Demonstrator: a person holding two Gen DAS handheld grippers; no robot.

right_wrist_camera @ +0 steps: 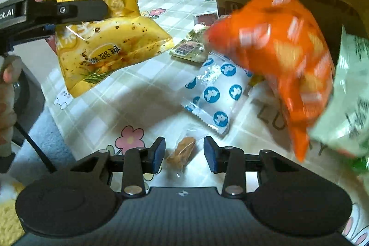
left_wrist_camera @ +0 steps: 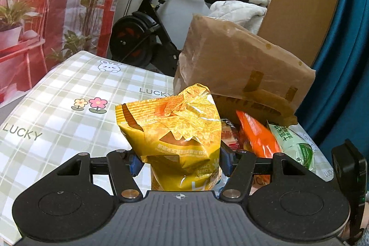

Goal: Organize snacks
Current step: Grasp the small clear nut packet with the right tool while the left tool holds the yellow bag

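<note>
**Yellow bag aloft, small packet next**

A desk (right_wrist_camera: 129,93) under a checked cloth printed with flowers and "LUCKY" fills both views, with an exercise bike (left_wrist_camera: 143,34) and a red plant-print hanging behind it. The left tool (left_wrist_camera: 180,161) is clamped on a yellow corn chip bag (left_wrist_camera: 175,128), held up clear of the cloth. The right tool (right_wrist_camera: 184,151) has its pads apart, straddling a small clear packet of brown snack (right_wrist_camera: 182,149) without pressing it.

To take that packet well, I judge the right tool should come straight down and close on its middle, since the film looks slippery.

Room is tight on the right: an orange snack bag (right_wrist_camera: 283,61) and a green bag (right_wrist_camera: 346,93) crowd against a brown cardboard box (left_wrist_camera: 242,61). A blue-dotted white pack (right_wrist_camera: 214,93) lies just beyond. The desk's left half is open.
</note>
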